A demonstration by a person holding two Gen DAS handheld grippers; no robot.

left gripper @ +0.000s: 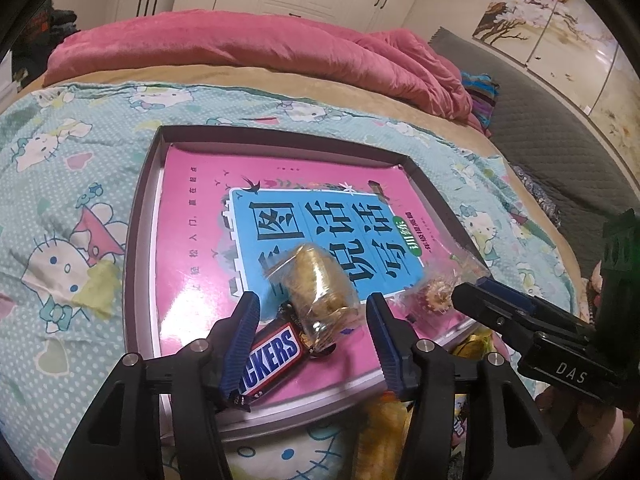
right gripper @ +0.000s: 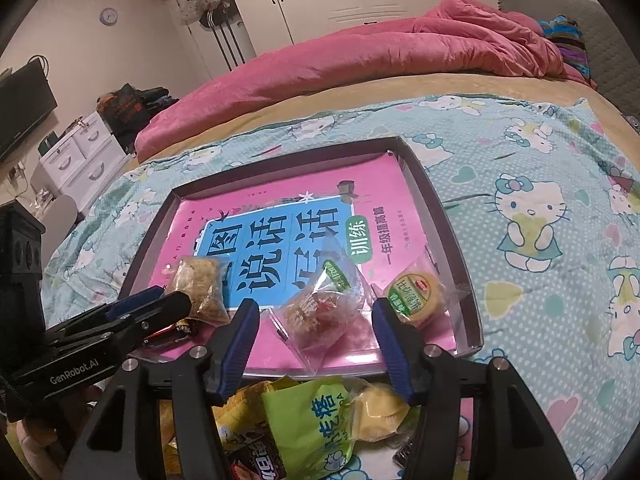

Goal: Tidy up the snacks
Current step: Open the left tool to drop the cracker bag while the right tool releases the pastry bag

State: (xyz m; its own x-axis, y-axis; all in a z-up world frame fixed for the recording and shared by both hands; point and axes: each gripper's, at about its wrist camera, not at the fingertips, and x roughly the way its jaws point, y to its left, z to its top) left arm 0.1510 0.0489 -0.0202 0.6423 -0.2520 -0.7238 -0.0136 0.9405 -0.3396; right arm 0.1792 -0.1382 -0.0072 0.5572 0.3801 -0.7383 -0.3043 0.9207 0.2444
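A shallow grey tray [left gripper: 140, 216] lined with a pink and blue book cover lies on the bed; it also shows in the right wrist view [right gripper: 452, 240]. In it lie a Snickers bar [left gripper: 272, 356], a clear packet of golden snack [left gripper: 320, 292], a clear packet with a reddish pastry [right gripper: 324, 312] and a round green-labelled cake [right gripper: 416, 292]. My left gripper [left gripper: 314, 336] is open just above the golden packet and Snickers. My right gripper [right gripper: 316, 332] is open around the reddish pastry packet without closing on it.
A heap of loose snack packets [right gripper: 312, 420] lies on the Hello Kitty sheet [right gripper: 540, 220] just before the tray's near edge. A rumpled pink blanket [left gripper: 240, 52] lies across the far side of the bed. Wardrobes stand behind.
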